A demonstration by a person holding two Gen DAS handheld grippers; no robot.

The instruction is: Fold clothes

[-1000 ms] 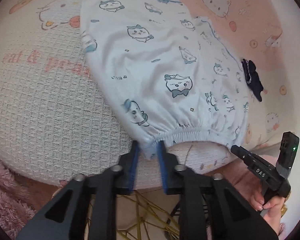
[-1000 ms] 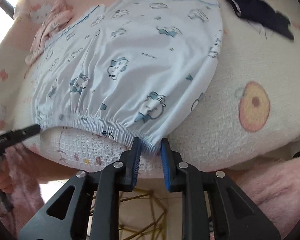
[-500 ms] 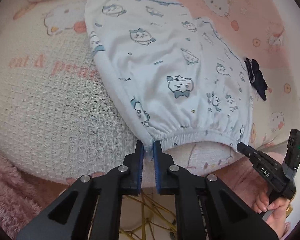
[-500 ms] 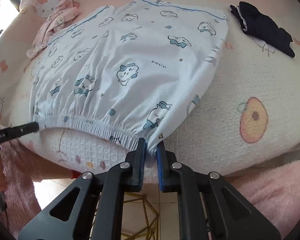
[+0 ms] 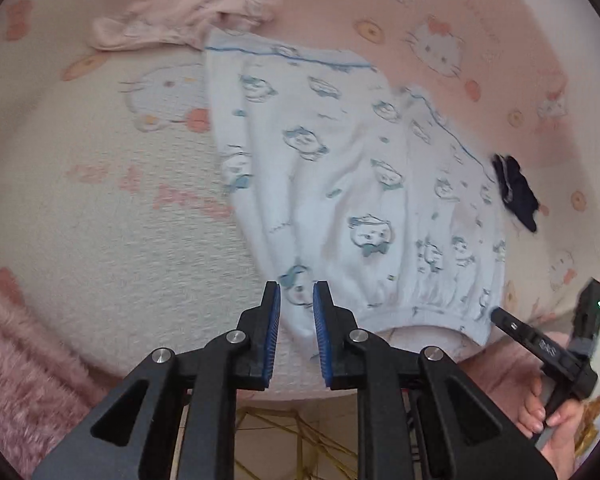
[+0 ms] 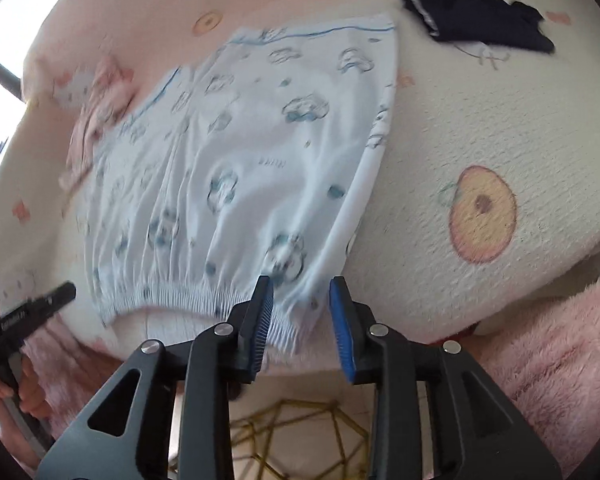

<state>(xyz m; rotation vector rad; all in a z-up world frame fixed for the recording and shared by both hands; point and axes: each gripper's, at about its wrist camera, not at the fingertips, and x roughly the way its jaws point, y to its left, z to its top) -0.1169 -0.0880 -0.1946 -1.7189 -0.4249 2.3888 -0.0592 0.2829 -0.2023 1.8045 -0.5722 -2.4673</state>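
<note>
Both grippers have just been opening: left gripper (image 5: 296, 300) and right gripper (image 6: 302, 296) are sitting spread over the shorts' (image 5: 340, 184) waistband corners, pinching nothing. Shorts are lying flat, waistband nearing the bed (image 5: 100, 200) edge, so they're probably risking sliding off.

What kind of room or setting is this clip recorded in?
Probably a home bedroom: a bed with a cartoon-cat printed cover, a fluffy pink blanket at its edge, and loose clothes such as pale blue shorts.

a home bedroom: cartoon-cat bedspread (image 5: 100, 208), scattered clothes, fluffy pink blanket (image 6: 548, 360).
</note>
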